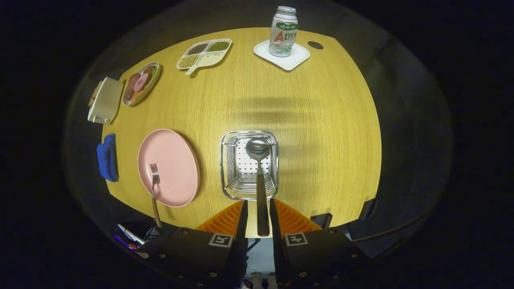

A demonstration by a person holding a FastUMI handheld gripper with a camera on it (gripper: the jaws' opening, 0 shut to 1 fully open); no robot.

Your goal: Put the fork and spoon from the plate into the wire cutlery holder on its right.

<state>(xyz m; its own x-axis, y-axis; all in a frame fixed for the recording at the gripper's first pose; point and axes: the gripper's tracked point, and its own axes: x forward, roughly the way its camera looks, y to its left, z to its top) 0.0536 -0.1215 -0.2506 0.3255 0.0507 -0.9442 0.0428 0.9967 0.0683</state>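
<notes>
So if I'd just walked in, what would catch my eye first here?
Probably the spoon held between the tongs, its bowl hanging over the square wire cutlery holder in the middle of the bright yellow wooden table. Next, the pink plate to the holder's left, with a fork lying over its near rim. Beyond them stands a drink bottle on a white coaster.

Warm overhead light brightens the table (321,120); soft shadow bands cross its middle, edges darken, and fisheye bends its rim.
</notes>
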